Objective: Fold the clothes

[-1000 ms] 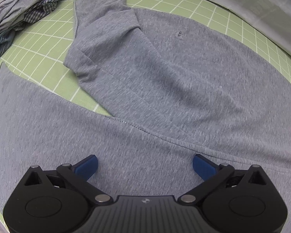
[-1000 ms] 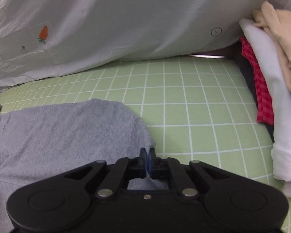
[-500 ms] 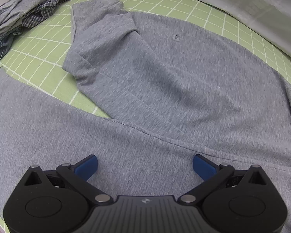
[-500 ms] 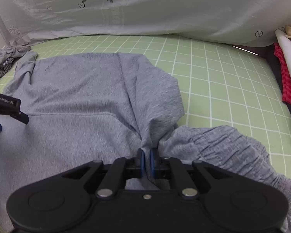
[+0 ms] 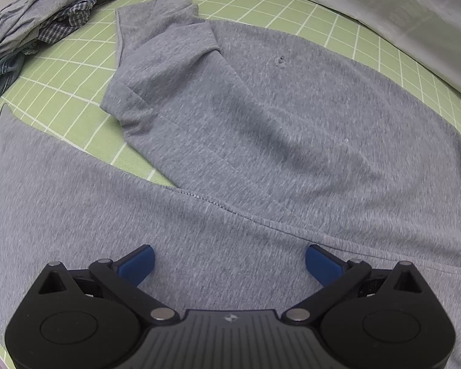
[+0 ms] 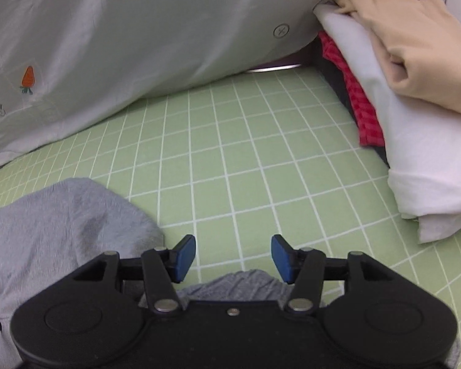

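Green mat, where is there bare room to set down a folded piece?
Widest bare patch of green mat: between gray hoodie, white sheet and folded stack. Far left is crowded by the crumpled pile.

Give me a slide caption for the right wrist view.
Open right gripper above a grey garment on the green mat, folded stack at right.
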The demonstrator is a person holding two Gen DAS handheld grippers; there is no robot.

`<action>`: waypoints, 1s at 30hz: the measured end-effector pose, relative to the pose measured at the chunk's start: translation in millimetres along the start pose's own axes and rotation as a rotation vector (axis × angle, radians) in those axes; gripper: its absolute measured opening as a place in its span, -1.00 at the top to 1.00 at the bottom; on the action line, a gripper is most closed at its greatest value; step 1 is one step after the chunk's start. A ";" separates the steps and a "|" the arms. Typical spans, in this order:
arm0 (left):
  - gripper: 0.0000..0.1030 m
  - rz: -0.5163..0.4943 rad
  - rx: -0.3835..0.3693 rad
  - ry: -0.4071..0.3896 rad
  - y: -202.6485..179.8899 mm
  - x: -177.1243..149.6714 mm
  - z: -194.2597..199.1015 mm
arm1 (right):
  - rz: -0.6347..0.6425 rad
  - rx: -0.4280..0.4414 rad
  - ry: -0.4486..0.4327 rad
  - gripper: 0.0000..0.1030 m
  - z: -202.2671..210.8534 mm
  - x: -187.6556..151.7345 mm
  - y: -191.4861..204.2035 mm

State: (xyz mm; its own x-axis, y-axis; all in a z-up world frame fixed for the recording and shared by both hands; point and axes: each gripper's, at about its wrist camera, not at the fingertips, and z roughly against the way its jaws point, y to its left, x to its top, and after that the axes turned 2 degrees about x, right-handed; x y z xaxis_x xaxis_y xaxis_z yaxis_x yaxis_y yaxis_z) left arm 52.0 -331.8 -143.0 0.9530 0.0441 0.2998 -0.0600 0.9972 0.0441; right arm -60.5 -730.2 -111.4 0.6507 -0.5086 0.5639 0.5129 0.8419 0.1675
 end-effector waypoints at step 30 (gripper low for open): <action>-1.00 0.003 0.001 -0.011 -3.7 2.0 -0.5 | 0.368 0.166 0.152 -0.28 7.0 -40.2 49.3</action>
State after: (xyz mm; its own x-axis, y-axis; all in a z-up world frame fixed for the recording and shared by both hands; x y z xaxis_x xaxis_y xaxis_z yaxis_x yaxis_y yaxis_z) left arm 54.2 -335.4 -143.1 0.9494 0.0463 0.3105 -0.0632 0.9970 0.0446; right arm -65.4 -667.0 -120.1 0.8552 -0.1788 0.4865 0.1419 0.9835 0.1121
